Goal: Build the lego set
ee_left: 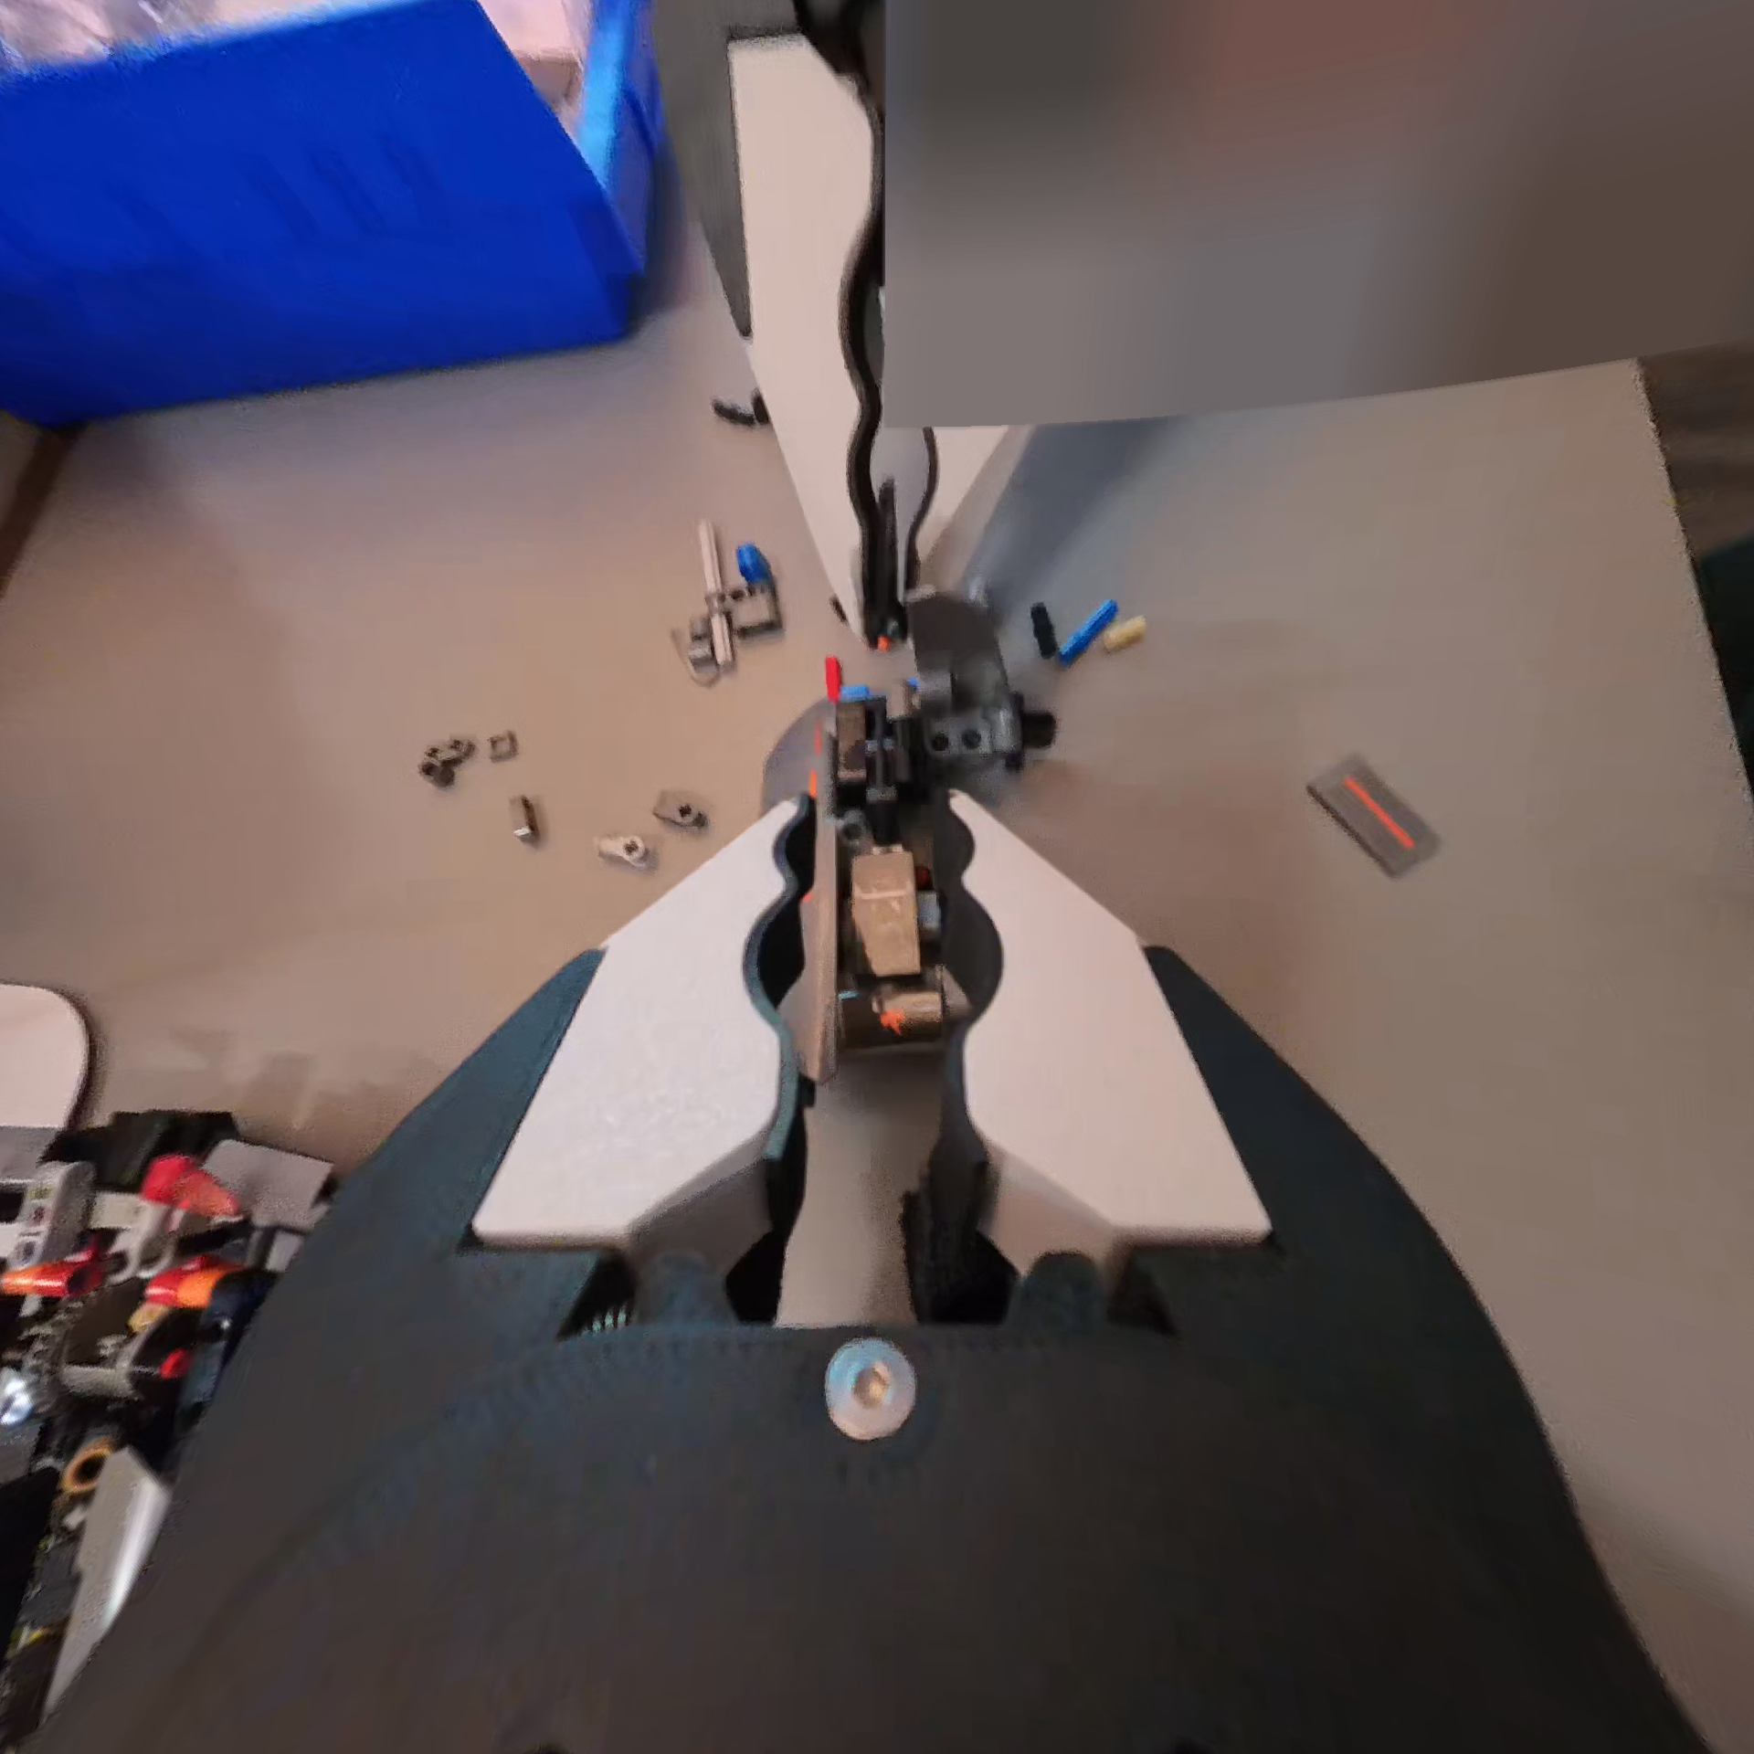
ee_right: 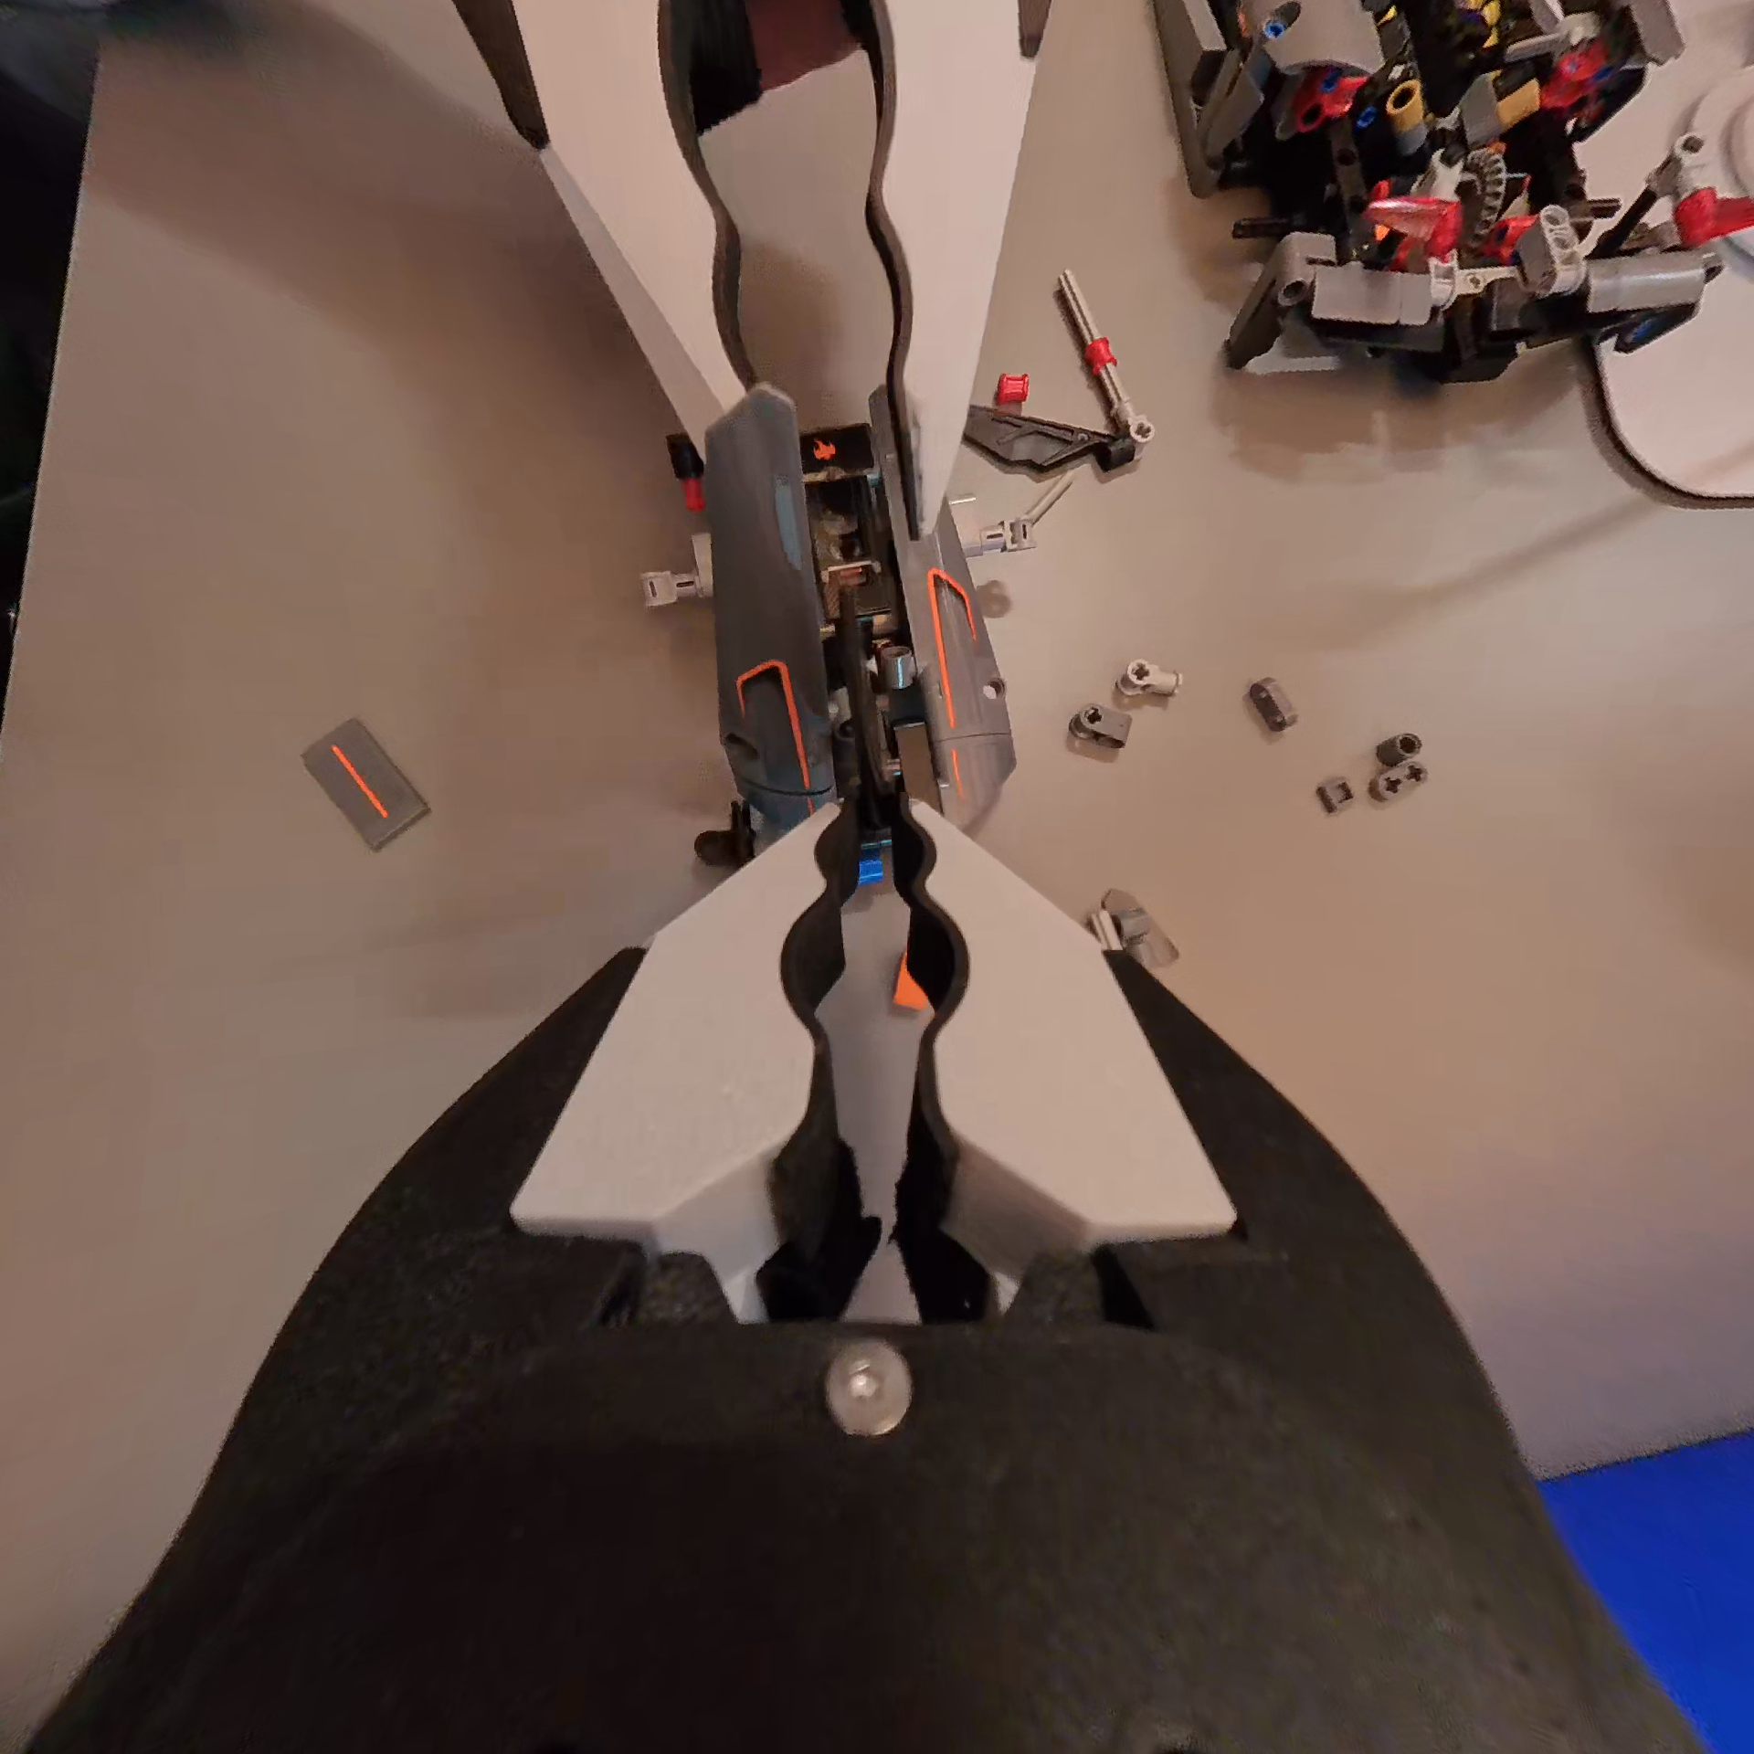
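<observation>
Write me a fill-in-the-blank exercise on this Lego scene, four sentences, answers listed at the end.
1. Both grippers grip the same grey sub-assembly from ____ ends.
2. The flat grey tile lying alone on the table bears one ____ stripe.
3. The storage bin beside the table is ____.
4. The light grey axle carries a ____ bush.

Answers: opposite; orange; blue; red

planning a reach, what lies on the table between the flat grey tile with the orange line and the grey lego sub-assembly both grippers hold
Nothing: in the right wrist view the beige table is bare between the flat grey tile with the orange line and the grey sub-assembly with orange trim.
</observation>
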{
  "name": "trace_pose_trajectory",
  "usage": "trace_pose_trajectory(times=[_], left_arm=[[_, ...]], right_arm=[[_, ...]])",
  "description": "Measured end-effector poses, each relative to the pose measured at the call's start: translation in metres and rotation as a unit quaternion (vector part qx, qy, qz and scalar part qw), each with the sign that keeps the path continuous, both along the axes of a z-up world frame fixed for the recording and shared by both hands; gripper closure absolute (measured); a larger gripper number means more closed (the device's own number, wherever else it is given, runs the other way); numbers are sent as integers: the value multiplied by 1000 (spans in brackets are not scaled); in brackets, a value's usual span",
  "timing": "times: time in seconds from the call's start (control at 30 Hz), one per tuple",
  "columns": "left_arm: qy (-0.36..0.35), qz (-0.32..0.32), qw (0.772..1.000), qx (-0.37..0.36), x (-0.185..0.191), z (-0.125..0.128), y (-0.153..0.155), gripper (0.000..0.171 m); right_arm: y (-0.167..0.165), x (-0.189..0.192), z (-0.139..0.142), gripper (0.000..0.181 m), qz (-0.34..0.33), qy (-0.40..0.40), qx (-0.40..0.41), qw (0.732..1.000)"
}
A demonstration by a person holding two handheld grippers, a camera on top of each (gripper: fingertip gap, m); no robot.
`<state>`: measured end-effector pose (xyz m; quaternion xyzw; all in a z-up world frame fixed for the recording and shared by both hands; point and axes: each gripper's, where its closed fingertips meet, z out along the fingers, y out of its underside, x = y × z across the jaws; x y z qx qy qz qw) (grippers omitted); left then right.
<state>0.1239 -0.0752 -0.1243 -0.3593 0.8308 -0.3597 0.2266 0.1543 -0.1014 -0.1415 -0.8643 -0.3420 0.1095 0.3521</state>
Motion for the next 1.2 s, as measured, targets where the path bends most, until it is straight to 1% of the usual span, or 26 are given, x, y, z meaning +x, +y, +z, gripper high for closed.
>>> trace_pose_trajectory(times=[0.1, 0.17, 0.3, 0.4, 0.47, 0.53, 0.63, 0.83, 0.97, 1.2], left_arm=[[19, -13, 1000, 8, -5, -13, -4, 150], [18, -12, 1000, 18, -7, -18, -3, 150], [9, -15, 1000, 9, -5, -22, -6, 149], [0, -17, 1000, 21, -3, -24, -8, 151], [-3, -19, 1000, 23, -2, -25, -9, 153], [-6, -13, 999, 46, -1, -28, -4, 154], [-15, -12, 999, 39, 0, -24, -4, 161], [-10, -27, 998, 56, 1, -32, -11, 163], [-15, -29, 998, 55, 4, -31, -13, 171], [-36, -32, 998, 36, 9, -22, -19, 171]], right_arm=[[-1, -1, -4, 177, 0, 6, -5, 1000], [-1, -2, -6, 177, 1, 13, -9, 1000], [2, -5, -16, 177, 1, 14, -21, 1000], [4, -3, -16, 177, -5, 6, -20, 1000], [4, -2, -10, 177, -9, 15, -14, 1000], [3, 0, -4, 177, -13, 17, -7, 1000], [4, -8, 10, 177, -5, 36, 14, 999], [2, -10, -11, 177, -2, 21, -21, 1000], [3, -10, -19, 177, -7, 14, -34, 999], [4, -8, -25, 177, -11, 34, -45, 998]])
